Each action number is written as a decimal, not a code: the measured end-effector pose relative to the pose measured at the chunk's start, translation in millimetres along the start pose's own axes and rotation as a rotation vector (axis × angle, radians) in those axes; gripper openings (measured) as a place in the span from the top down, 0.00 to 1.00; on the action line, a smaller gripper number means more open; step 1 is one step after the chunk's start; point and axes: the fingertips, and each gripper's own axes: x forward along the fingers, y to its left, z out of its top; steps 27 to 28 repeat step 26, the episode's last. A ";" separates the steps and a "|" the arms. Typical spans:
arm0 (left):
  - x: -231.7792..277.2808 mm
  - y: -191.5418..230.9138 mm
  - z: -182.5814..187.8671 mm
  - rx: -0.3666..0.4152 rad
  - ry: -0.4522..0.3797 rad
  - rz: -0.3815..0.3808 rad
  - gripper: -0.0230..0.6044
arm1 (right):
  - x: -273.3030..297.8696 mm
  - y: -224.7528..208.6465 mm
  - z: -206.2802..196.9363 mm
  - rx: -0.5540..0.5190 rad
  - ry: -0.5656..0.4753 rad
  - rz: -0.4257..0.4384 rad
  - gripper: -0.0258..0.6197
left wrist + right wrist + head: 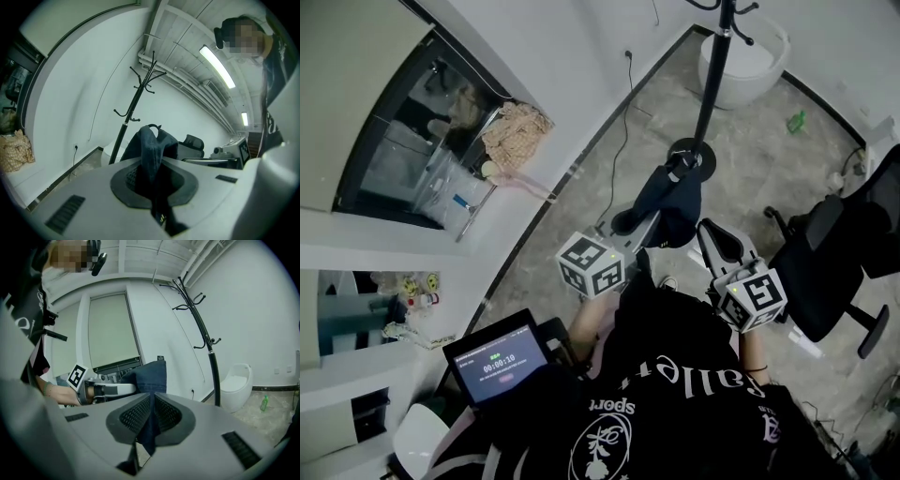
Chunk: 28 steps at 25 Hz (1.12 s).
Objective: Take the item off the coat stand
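Note:
A dark blue denim item hangs between my two grippers, off the coat stand's hooks. The black coat stand rises just behind it on a round base. My left gripper is shut on the item's left side; in the left gripper view the fabric bunches up out of the closed left gripper. My right gripper is shut on its right side, and a fold of denim stands pinched in the right gripper. The stand's hooks are bare.
A white round tub stands behind the stand, with a green bottle on the floor nearby. At the right is a black office chair. A tablet sits at the lower left. A cable runs down the wall.

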 end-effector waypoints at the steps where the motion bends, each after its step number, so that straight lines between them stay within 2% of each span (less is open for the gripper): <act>1: -1.3 0.1 0.7 0.001 -0.005 0.003 0.94 | 0.1 1.1 0.6 -0.004 0.001 0.004 0.93; 12: -9.3 1.3 6.2 0.007 -0.039 0.031 0.94 | 0.3 5.5 5.5 -0.038 -0.001 0.033 0.93; 28: -5.6 -9.4 0.3 -0.008 -0.044 0.037 0.94 | -22.0 -2.8 3.8 -0.056 -0.005 0.016 0.93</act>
